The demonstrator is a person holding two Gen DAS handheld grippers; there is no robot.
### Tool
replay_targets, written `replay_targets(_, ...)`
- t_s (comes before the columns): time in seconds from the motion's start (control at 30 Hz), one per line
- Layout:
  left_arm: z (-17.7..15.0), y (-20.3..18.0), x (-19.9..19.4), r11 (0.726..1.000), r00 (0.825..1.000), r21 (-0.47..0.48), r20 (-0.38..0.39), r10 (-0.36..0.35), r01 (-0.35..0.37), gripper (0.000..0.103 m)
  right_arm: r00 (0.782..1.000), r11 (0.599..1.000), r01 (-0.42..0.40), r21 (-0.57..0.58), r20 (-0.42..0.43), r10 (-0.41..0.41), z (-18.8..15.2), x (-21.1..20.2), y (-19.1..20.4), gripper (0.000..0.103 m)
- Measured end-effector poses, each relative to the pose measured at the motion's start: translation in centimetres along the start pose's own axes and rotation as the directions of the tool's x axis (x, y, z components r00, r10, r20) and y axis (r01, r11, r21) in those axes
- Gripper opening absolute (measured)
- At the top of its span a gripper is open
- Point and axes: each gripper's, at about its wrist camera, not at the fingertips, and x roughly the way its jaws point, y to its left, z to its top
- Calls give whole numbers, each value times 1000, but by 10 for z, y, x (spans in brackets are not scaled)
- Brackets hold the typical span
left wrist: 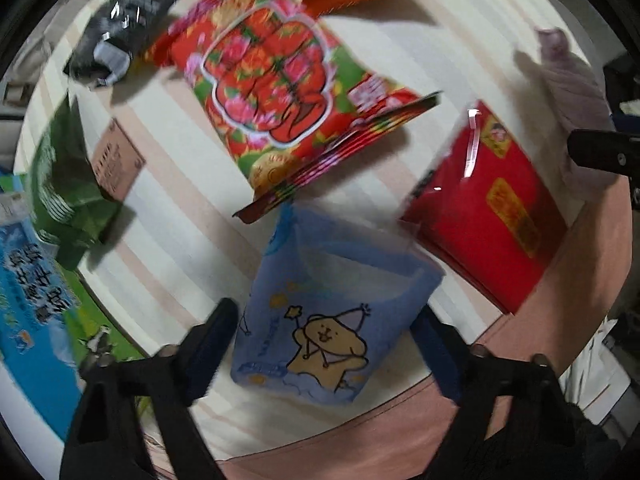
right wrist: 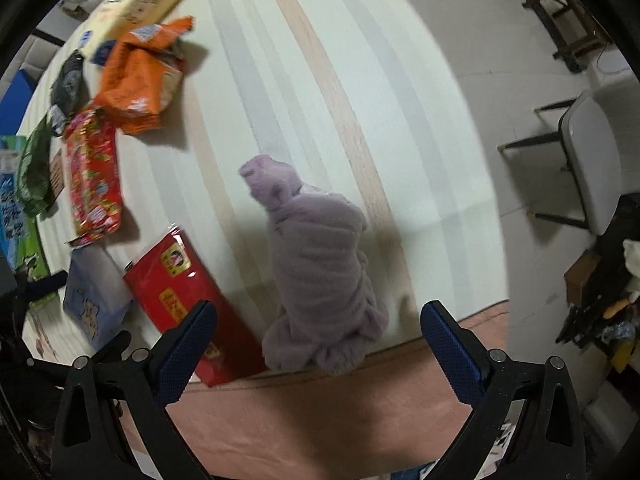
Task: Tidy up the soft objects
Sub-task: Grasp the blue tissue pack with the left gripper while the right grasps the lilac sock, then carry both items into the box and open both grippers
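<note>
On the striped bed (right wrist: 360,80), close to its pink edge, sits a rolled purple towel (right wrist: 320,272). It lies between the fingers of the right gripper (right wrist: 320,344), which are spread wide and do not touch it. The towel looks fluffy and light — it should squash easily and not slip. I think the best place to hold it is across the fat middle, so the roll does not fall open.

Just beside it on the left lies a red pack (right wrist: 188,304), flat and shiny, then a blue pouch (right wrist: 94,300). In the left view the blue pouch (left wrist: 328,312) sits between the fingers of the left gripper (left wrist: 328,344), spread wide too and not squeezing it. The pouch looks soft and puffy, likely light. Its skin may be a bit slick, so a hold across its middle seems safest.

Farther up the bed lies a strawberry bag (left wrist: 280,92) — crinkly, full of air, easy to crush.
</note>
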Motion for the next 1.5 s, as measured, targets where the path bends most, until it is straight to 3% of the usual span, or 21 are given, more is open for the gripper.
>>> replay_targets(0.1,-5,4,6,999,1000,-35,-1,7,-7,70,1000,1000,-15,15,-9,15,1,8,-2,92)
replay_targets(0.2,-12,6,6,998,1000,-57,9,0,0,60,1000,1000,-19,18,-18,20,0,13,-1,73)
replay_targets(0.27,-21,13,0,997,1000,-77,12,-3,4,55,1000,1000,-8,17,-22,9,-2,17,-1,48)
replay_targets(0.33,-29,21,-8,995,1000,-99,18,-18,20,51,1000,1000,-2,21,-9,2,-6,16,0,38)
replay_targets(0.5,-72,43,-32,977,996,-194,48,-81,89,45,1000,1000,-20,-2,17,20,-26,3,3,35)
replay_targets(0.63,-112,59,-60,943,984,-294,131,-119,153,44,997,997,-62,-38,49,64,-53,-27,15,35)
replay_targets(0.83,-201,113,-133,849,947,-460,293,-132,261,44,979,971,-157,-178,99,176,-98,-92,70,34)
replay_targets(0.93,-251,153,-186,790,918,-527,382,-109,313,44,966,946,-201,-254,108,234,-103,-126,103,34)
replay_targets(1.03,-279,187,-227,746,900,-572,427,-83,340,44,949,910,-244,-336,111,295,-105,-157,164,34)
replay_targets(1.1,-299,218,-242,730,899,-599,436,-47,329,44,938,882,-261,-392,113,328,-109,-175,209,34)
replay_targets(1.27,-315,298,-229,679,904,-665,427,4,311,44,933,848,-256,-464,112,343,-101,-193,320,34)
replay_targets(1.5,-270,388,-152,622,920,-709,388,-48,331,44,952,849,-231,-476,70,299,-64,-154,450,34)
